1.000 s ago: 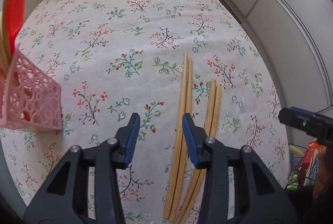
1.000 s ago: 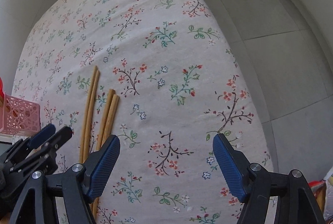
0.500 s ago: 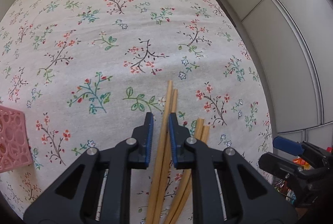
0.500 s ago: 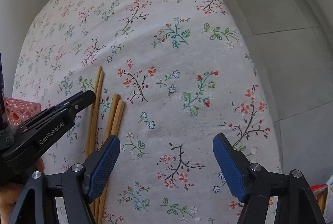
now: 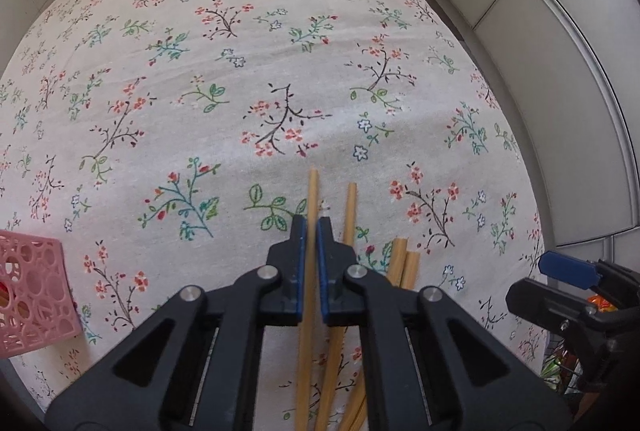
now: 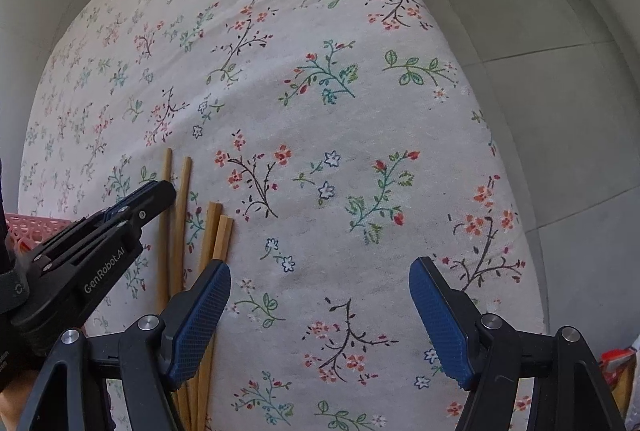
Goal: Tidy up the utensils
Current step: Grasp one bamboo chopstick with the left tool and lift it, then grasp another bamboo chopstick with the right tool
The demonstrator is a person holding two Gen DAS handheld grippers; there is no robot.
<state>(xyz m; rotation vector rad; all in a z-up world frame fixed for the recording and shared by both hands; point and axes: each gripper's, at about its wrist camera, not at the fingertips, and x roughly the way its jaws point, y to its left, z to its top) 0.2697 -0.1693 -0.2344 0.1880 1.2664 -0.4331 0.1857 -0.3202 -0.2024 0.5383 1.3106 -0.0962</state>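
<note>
Floral tablecloth [image 5: 280,79] under four wooden chopsticks; the left gripper [image 5: 311,227] is closing on the leftmost wooden chopstick [image 5: 312,191], pads nearly clamped. Right gripper [image 6: 320,295] gapes empty. Squeeze firm, lift level, then head for the pink lattice basket [image 5: 32,291].

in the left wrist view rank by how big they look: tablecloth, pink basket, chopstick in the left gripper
1. tablecloth, fills most of the view
2. pink basket, cut off by the frame edge
3. chopstick, long but thin, partly hidden by the left gripper
</note>
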